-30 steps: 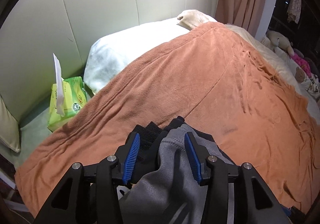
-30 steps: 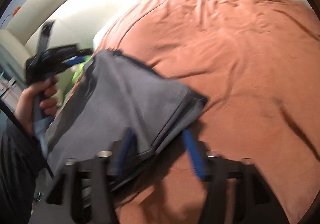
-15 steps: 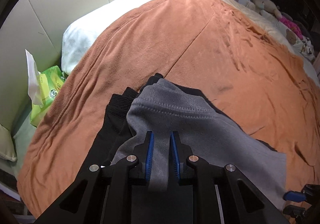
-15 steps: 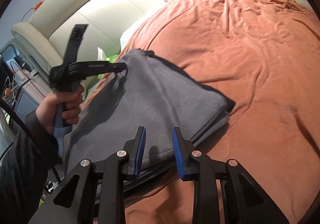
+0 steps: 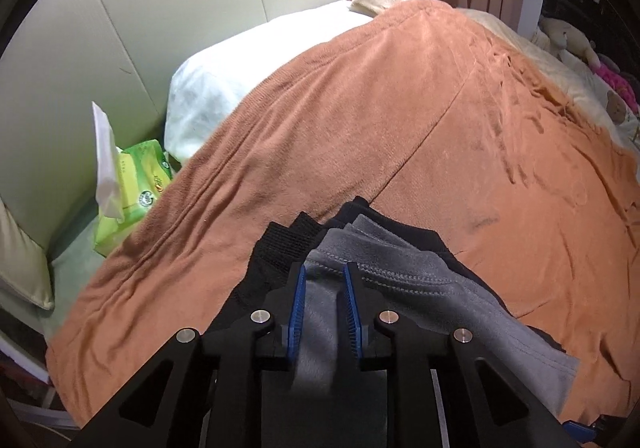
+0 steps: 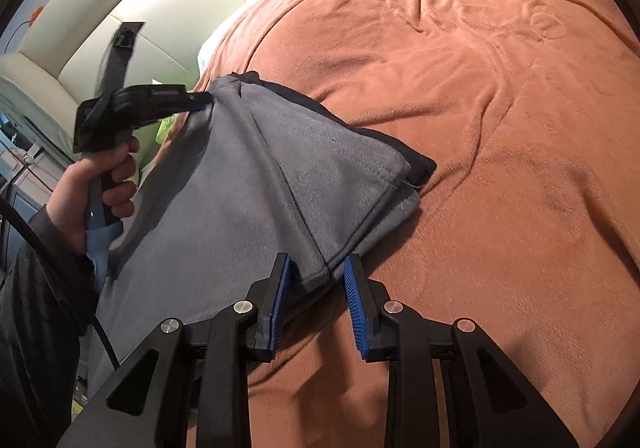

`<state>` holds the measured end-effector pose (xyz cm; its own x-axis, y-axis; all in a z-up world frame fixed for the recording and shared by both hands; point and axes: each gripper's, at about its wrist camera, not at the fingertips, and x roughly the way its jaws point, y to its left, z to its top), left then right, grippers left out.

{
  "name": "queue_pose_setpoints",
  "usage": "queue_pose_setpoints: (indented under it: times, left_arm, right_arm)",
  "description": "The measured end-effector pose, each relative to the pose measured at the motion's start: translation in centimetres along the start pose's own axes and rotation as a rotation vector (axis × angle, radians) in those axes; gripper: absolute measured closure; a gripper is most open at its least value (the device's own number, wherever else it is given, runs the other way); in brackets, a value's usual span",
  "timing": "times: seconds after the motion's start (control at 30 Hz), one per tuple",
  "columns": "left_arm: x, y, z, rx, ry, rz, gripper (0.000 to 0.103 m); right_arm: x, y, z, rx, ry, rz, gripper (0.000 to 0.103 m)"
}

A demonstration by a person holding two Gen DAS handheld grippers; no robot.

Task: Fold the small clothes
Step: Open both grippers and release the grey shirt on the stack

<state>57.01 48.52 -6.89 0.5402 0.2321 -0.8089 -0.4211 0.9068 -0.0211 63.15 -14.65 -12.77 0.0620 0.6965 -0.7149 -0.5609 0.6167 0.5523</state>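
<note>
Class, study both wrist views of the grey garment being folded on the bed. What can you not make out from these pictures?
- What kind of garment it is: near end cut off by the bottom edge, both views.
- The black layer under it: mostly covered by grey cloth.
- Right gripper pads' contact: not clear.
- Left gripper, jaws opening: cloth between, contact unclear.
- Tissue pack print: too small.

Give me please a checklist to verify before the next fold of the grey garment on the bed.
1. Left gripper holds the grey garment: cloth is between the jaws, but they are opening; not ok.
2. Right gripper has the hem: it lies between the jaws, pressing unclear; cannot tell.
3. Black layer hidden under the grey: it sticks out at the far edge; not ok.
4. Orange blanket ahead is flat: only soft wrinkles; ok.
5. Tissue pack apart from the garment: ok.
</note>
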Motion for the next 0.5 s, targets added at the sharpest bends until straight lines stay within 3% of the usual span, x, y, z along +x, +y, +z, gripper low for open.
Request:
queue_pose_setpoints:
  times: [0.1,0.17,0.37,0.5]
  left_arm:
    - [-2.2,0.9,-0.5,-0.031,0.004,-0.014,0.072]
    - [-4.0,1.5,-1.4,-0.044,0.003,-0.029,0.062]
    - [-9.3,1.7,-3.6,-0.051,-0.025,-0.046,0.031]
    - [-12.7,2.0,-5.4,-0.051,-0.045,-0.056,0.021]
  right_arm:
    - [-1.3,0.2,-0.1,-0.005,0.006,-0.006,0.076]
    - [-2.4,0.7,-0.3,-0.018,0.004,-0.026,0.061]
    - [-6.7,3.3,-1.2,-0.102,-0.011,-0.047,0.031]
    - [-9.7,5.0,-1.8,-0.140,-0.040,-0.076,0.021]
